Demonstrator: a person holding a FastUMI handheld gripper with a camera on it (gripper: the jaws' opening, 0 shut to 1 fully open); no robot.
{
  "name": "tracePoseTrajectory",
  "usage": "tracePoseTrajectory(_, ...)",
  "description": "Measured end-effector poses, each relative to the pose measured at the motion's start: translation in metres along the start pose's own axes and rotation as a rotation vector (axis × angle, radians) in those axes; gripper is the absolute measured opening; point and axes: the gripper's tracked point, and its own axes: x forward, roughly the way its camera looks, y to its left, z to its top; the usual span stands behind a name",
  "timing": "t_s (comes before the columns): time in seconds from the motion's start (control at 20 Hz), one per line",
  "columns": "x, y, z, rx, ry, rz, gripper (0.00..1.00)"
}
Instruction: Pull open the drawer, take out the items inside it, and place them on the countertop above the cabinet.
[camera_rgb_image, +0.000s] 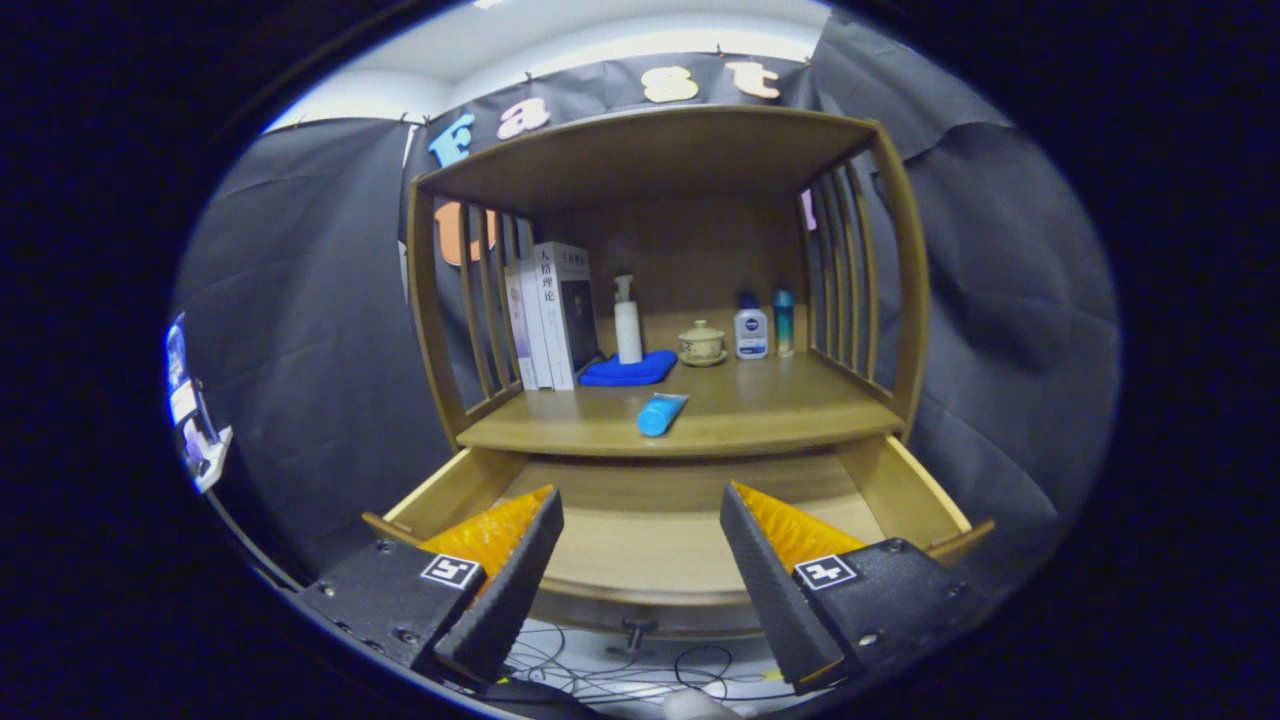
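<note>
My gripper (640, 520) is spread wide, nothing between the two fingers (505, 585), holding nothing. Fingers hang over the front edge of the drawer (650, 540), which is pulled out below the countertop (760, 410). The drawer floor I can see is bare wood; its knob (634, 630) sits just under the front panel, between my fingertips.

Count on the countertop:
- 1 blue tube (661, 413), lying flat near the front edge, just beyond the fingers, apart from everything else.
- 1 blue cloth (628, 370), folded, behind the tube.
- 1 white pump bottle (627, 322), upright, at the cloth's back edge; can't tell if it stands on the cloth.
- 3 books (550, 315) I can make out, upright against the left slats.
- 1 lidded cup (701, 342) on a saucer, right of the cloth.
- 2 small bottles at back right: 1 white with blue cap (751, 330), 1 slim teal (783, 322), side by side.

Cables (600, 675) on the floor below the drawer.
</note>
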Motion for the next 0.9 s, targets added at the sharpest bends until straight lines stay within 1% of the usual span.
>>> tracePoseTrajectory(0.15, -0.019, -0.013, -0.028, -0.009, -0.06, -0.039, 0.99)
tracePoseTrajectory(0.3, -0.029, -0.017, -0.047, 0.018, -0.107, -0.043, 1.0)
tracePoseTrajectory(0.35, -0.031, -0.019, -0.054, 0.002, -0.096, -0.047, 1.0)
tracePoseTrajectory(0.45, -0.036, -0.024, -0.057, -0.038, -0.121, -0.067, 1.0)
tracePoseTrajectory(0.6, -0.029, -0.028, -0.07, -0.059, -0.139, -0.12, 1.0)
tracePoseTrajectory(0.75, -0.021, -0.022, -0.086, -0.097, -0.13, -0.139, 1.0)
tracePoseTrajectory(0.9, -0.01, -0.012, -0.099, -0.108, -0.118, -0.141, 1.0)
